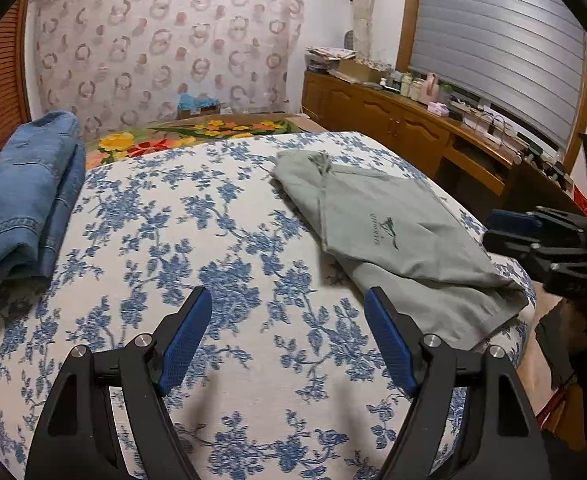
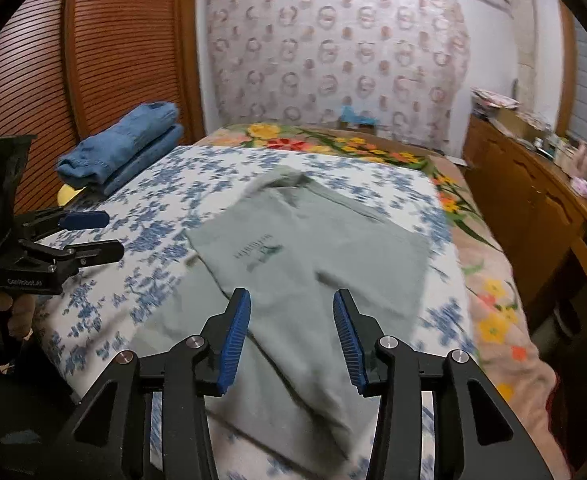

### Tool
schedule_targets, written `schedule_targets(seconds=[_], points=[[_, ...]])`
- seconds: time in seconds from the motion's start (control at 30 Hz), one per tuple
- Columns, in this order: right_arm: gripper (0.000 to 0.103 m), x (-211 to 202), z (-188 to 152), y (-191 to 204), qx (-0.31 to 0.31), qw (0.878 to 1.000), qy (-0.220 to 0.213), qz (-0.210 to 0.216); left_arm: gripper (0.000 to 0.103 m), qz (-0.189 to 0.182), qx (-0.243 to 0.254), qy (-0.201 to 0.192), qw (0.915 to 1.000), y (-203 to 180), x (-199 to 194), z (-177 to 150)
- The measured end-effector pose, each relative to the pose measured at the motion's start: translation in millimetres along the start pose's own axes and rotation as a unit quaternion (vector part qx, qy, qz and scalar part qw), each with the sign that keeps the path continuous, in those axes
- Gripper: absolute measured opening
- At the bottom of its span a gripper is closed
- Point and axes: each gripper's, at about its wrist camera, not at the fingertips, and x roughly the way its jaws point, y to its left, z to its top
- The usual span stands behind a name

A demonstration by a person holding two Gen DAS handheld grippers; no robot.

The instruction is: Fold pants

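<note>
- The grey pants (image 2: 305, 264) lie folded into a compact packet on the bed (image 1: 221, 248), over its blue-flowered cover, toward the right-hand edge as the left wrist view shows it.
- The left tongs (image 1: 287, 336) stand wide open over bare cover just beside the packet's near corner, holding nothing.
- The right tongs (image 2: 291, 334) hover above the near end of the pants, jaws partly open with nothing pinched between them; no pad presses the cloth.
- The folding looks largely done, so the step in hand seems to be letting go and tidying.
- To do it well, lift both tongs straight clear so no pad drags the top layer askew.
- If the near hem sits uneven, nudge it flat with one closed tip rather than re-gripping.
- A folded pile of blue jeans (image 1: 21, 200) rests well apart at the bed's left side; keep clear of it.
</note>
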Motion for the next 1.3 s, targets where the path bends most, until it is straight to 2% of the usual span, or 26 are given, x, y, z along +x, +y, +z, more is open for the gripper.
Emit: schedule_targets(seconds=[0.2, 0.37, 0.67, 0.97, 1.03, 1.17, 1.2, 1.3], points=[[0.045, 36, 21, 6, -0.009, 0.999, 0.025, 0.041, 0.079, 0.008, -0.005, -0.006, 0.9999, 9, -5, -1], [0.045, 54, 32, 8, -0.015, 0.998, 0.037, 0.055, 0.079, 0.012, -0.01, -0.009, 0.9998, 15, -7, -2], [0.045, 99, 50, 35, -0.044, 0.994, 0.066, 0.081, 0.079, 0.018, -0.019, -0.011, 0.9996, 27, -9, -4], [0.045, 131, 58, 53, -0.074, 0.991, 0.087, 0.073, 0.079, 0.02, -0.025, -0.009, 0.9994, 33, -10, -6], [0.038, 138, 58, 58, -0.088, 0.99, 0.091, 0.063, 0.079, 0.019, -0.025, -0.008, 0.9995, 33, -10, -7], [0.012, 139, 60, 60, -0.101, 0.989, 0.095, 0.057, 0.079, 0.016, -0.023, -0.004, 0.9996, 31, -7, -10], [0.008, 137, 60, 59, -0.1, 0.989, 0.092, 0.059, 0.079, 0.015, -0.023, -0.003, 0.9996, 30, -7, -11], [0.005, 128, 64, 52, -0.089, 0.99, 0.077, 0.075, 0.079, 0.01, -0.018, -0.001, 0.9998, 27, -4, -11]])
